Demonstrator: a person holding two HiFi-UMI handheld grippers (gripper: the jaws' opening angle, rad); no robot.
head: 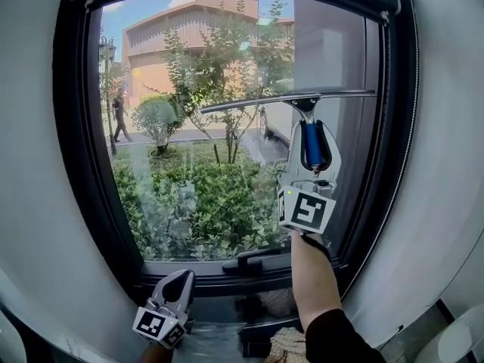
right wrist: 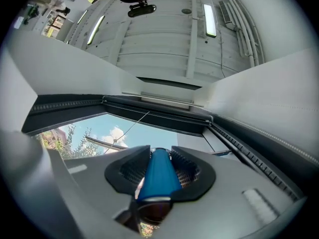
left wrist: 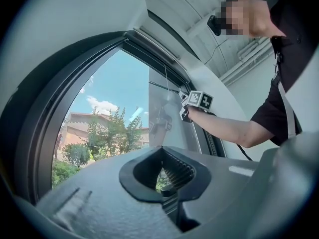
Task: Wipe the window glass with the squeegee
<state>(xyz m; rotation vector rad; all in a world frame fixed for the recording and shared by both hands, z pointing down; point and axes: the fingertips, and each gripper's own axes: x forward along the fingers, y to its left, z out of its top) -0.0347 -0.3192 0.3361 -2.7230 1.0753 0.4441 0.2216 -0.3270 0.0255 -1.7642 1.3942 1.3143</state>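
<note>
The right tool (head: 312, 141) was clamped on the squeegee (head: 291, 99), its jaws closed round the blue handle (right wrist: 157, 176), which filled the gap between the ribbed pads in the right gripper view. In the head view the handle stood nearly upright in the right of the frame and ran up out of the tool to the blade (head: 249, 101). The blade lay crosswise, long axis close to level with a slight rise to the right, across the upper middle of the glass (head: 189, 187). It appeared to lie against the pane, though contact could not be confirmed.

Most of the glass lay below the blade, toward the bottom of the frame, so a downward pull looked like the coming stroke, with the blade kept level and pressed flat. The blade's right end sat close to the dark frame (head: 76, 127) on that side, while a strip of glass at the left lay outside its reach.

The left tool (head: 175, 282) hung low at the bottom centre of the head view, well apart from the squeegee, jaws together with nothing between them (left wrist: 162, 176). The right hand was plainly the working one. No container showed in any view
</note>
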